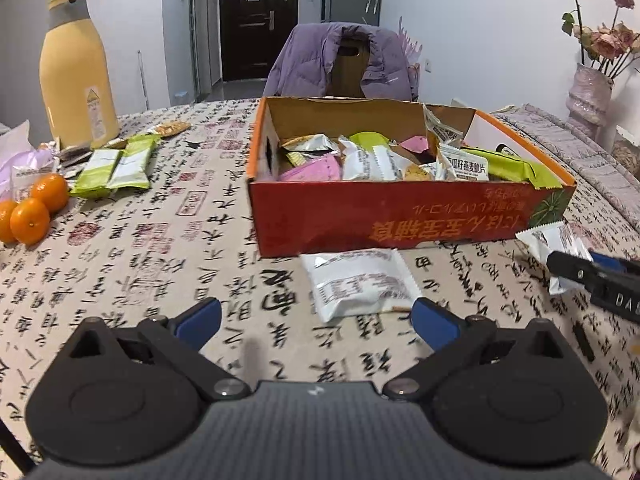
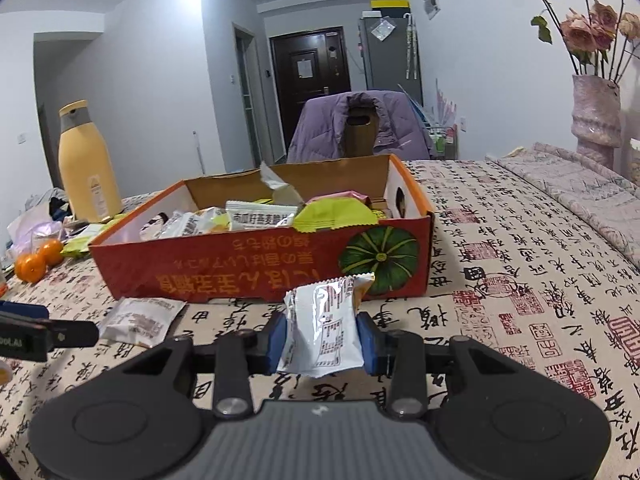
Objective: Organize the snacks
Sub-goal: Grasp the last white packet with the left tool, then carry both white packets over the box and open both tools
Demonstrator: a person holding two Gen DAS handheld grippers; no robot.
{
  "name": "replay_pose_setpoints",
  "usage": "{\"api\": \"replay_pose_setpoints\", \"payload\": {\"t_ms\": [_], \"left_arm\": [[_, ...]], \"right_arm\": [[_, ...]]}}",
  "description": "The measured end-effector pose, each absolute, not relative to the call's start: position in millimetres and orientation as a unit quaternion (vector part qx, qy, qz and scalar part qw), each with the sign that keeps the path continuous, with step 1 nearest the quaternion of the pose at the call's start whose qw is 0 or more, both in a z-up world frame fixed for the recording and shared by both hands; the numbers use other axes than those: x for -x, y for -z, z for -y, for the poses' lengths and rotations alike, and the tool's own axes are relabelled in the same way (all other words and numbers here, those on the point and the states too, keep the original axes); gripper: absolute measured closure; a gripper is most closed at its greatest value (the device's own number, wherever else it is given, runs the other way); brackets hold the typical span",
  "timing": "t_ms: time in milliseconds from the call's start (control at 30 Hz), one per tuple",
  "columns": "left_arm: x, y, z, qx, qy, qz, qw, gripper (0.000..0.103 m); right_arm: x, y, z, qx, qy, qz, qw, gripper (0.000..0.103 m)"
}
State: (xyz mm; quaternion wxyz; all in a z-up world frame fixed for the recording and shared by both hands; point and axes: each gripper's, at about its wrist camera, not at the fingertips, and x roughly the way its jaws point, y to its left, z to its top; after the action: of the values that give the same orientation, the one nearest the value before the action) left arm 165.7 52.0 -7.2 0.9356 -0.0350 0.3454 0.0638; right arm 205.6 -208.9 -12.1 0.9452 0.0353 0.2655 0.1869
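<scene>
Right claw (image 2: 322,338): closed on a silver snack packet (image 2: 320,328), blue pads pressing its two sides, the packet upright and crinkled.
Left claw (image 1: 316,318): spread wide, holding nothing, low over the worktop (image 1: 140,272).
White packet (image 1: 358,282): flat on the worktop, just ahead of the left claw, near the box's front wall.
Snack box (image 1: 400,220): red cardboard, open-topped, heaped with wrapped snacks, mid-worktop.
Green packets (image 1: 116,166): loose near the worktop's left edge, beside oranges (image 1: 34,210) and a yellow bottle (image 1: 78,72).
Open room: bare cloth right of the box.
</scene>
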Motion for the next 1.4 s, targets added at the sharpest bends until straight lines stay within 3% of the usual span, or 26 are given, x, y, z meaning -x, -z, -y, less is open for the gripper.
{"api": "replay_pose_setpoints", "payload": {"t_ms": [567, 633, 700, 733, 1000, 1400], "left_arm": [[-228.5, 33.2, -18.5, 0.057, -0.123, -0.397, 0.908, 0.001], [-226.4, 33.7, -16.6, 0.05, -0.13, -0.392, 0.909, 0.009], [-223.3, 30.8, -15.4, 0.047, -0.127, -0.385, 0.913, 0.029], [-222.1, 29.0, -15.7, 0.047, -0.125, -0.384, 0.914, 0.031], [-208.0, 26.9, -19.2, 0.065, -0.112, -0.368, 0.921, 0.046], [-179.8, 11.2, -21.8, 0.058, -0.087, -0.334, 0.937, 0.054]], "right_arm": [[-207.3, 14.4, 211.9, -0.047, -0.186, -0.265, 0.945, 0.066], [-207.5, 14.7, 212.2, -0.048, -0.187, -0.266, 0.944, 0.066], [-207.7, 14.8, 212.3, -0.049, -0.188, -0.266, 0.944, 0.066], [-207.6, 14.8, 212.3, -0.049, -0.189, -0.265, 0.944, 0.066], [-206.4, 14.4, 211.7, -0.048, -0.191, -0.261, 0.945, 0.065], [-198.6, 11.8, 207.2, -0.035, -0.204, -0.246, 0.947, 0.065]]}}
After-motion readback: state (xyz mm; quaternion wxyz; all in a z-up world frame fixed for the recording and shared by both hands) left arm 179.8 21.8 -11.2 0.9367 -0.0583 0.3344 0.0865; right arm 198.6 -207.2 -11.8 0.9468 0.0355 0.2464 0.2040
